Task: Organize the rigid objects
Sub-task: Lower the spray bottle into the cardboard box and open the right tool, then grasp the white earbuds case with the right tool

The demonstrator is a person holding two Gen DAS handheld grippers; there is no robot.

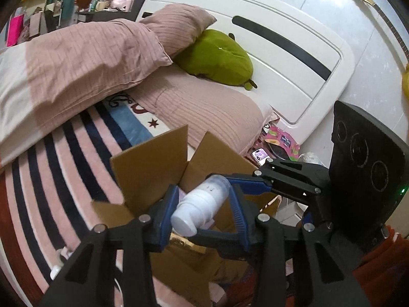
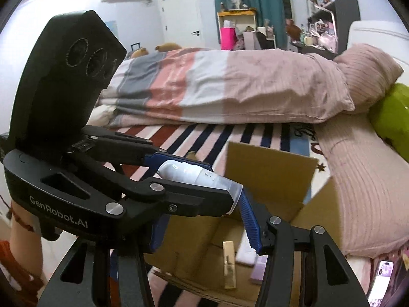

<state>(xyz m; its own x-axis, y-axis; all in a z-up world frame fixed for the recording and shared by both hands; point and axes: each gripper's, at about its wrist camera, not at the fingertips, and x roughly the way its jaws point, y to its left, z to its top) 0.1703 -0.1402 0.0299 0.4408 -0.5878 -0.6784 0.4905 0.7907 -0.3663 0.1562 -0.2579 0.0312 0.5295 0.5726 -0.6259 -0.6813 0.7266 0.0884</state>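
The left gripper (image 1: 203, 197) is clamped on a white bottle (image 1: 194, 209) with a clear cap, holding it just above the mouth of the open cardboard box (image 2: 271, 174). The bottle lies tilted. Its long axis runs from the rounded white base, back toward the person's side of the box, up to the capped end, which points across the box toward the far flaps.

The right gripper (image 2: 202, 220) hangs over the same opening, its jaws well apart and gripping nothing. The bottle's capped end sits just beside one of its blue pads (image 2: 249, 225); I cannot tell if they touch. So the left hand has the bottle, and the right is close enough to take it. My guess is that the next move is either a straight release down into the box or a pass across. Either one turns on that cap end clearing the near flap.

Inside the box a gold bar-shaped item (image 2: 228, 266) already lies on the bottom, with a pale lilac packet (image 2: 258, 268) beside it.

The box stands on a striped blanket (image 1: 64, 166) spread over a bed. A ribbed pink pillow (image 1: 204, 115) lies just beyond the box, with a green plush (image 1: 217, 58) and a white headboard (image 1: 281, 38) further off. A phone (image 1: 259, 154) lies off the box's far corner.
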